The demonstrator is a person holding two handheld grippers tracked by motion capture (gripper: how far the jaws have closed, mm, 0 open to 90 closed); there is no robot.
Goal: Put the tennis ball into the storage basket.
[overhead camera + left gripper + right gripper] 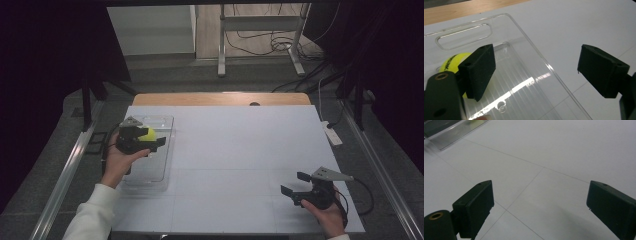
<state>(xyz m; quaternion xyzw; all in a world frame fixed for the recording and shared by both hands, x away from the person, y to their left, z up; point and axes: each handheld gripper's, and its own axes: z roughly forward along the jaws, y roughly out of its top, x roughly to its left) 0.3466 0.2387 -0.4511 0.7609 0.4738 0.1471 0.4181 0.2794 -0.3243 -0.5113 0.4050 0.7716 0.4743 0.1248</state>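
A yellow tennis ball (148,134) lies in a clear plastic tray (163,165) at the table's left. In the left gripper view the ball (450,62) sits behind the left jaw, near the tray's handle slot (464,37). My left gripper (156,144) hovers over the tray, open, with nothing between its jaws (536,72). My right gripper (296,183) is near the table's front right corner, open and empty over bare white surface (541,202).
The white tabletop (240,145) has a wooden strip (220,98) along its far edge. A white power strip (332,133) lies off the right edge. Metal stand legs (221,60) and cables are on the floor behind.
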